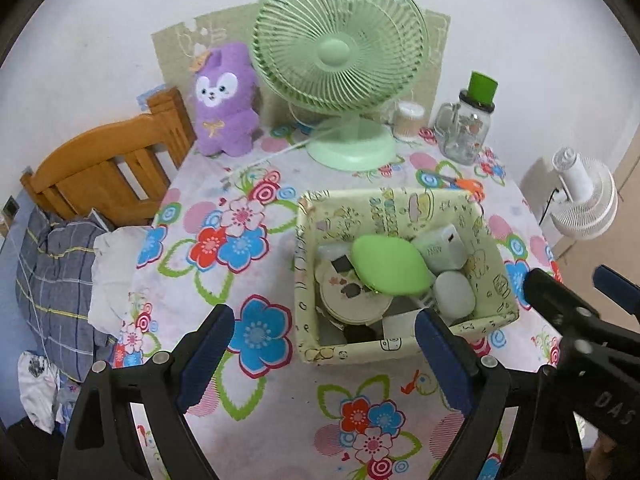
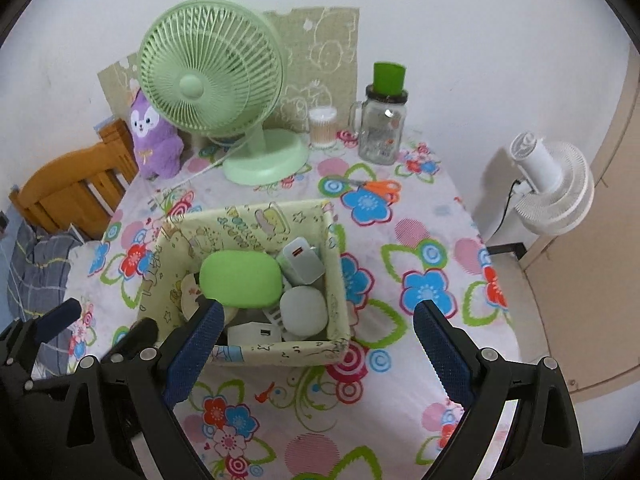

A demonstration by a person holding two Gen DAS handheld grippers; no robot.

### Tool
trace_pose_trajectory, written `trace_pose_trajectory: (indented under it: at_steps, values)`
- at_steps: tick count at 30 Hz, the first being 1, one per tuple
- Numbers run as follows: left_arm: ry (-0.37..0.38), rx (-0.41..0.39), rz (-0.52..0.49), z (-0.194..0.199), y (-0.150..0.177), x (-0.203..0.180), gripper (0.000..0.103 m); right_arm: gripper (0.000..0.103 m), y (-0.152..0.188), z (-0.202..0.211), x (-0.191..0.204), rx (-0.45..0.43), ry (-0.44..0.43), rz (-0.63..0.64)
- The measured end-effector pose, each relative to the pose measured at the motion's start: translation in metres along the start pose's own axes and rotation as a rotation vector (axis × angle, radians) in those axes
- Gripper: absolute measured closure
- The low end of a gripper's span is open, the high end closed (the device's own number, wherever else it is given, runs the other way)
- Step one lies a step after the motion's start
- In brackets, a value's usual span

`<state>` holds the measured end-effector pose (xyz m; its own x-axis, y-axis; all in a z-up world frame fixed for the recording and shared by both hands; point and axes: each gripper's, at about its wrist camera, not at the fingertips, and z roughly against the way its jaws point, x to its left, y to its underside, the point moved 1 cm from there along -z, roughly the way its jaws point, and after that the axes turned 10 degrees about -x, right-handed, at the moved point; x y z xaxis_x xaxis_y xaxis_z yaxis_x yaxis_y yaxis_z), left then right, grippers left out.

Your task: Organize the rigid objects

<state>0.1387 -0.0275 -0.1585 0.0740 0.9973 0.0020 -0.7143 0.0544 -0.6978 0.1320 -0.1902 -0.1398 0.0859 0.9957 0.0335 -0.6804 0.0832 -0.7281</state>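
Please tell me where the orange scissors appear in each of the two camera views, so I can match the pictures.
Left wrist view: the orange scissors lie right of centre on the tablecloth, just beyond the box's far right corner.
Right wrist view: the orange scissors lie slightly above centre, beyond the box and to its right.
Shared landmark: the glass jar with the green lid stands behind the scissors in both views.

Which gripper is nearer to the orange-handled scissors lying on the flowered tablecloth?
Right. The right gripper is open beside the patterned storage box, on the side where the orange-handled scissors lie beyond it. The left gripper, also open, sits farther over on the box's opposite side.
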Motion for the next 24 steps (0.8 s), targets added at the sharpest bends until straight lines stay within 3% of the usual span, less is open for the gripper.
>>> trace_pose_trajectory:
  at_steps: [15,24]
  values:
    - [-0.012,-0.086,0.028,0.055,-0.011,0.015,0.007,0.006,-0.014,0.052,-0.008,-0.086,0.001,0.008]
    - [0.008,-0.163,0.014,0.095,-0.017,0.011,0.000,0.006,-0.018,0.085,-0.005,-0.168,0.012,0.070]
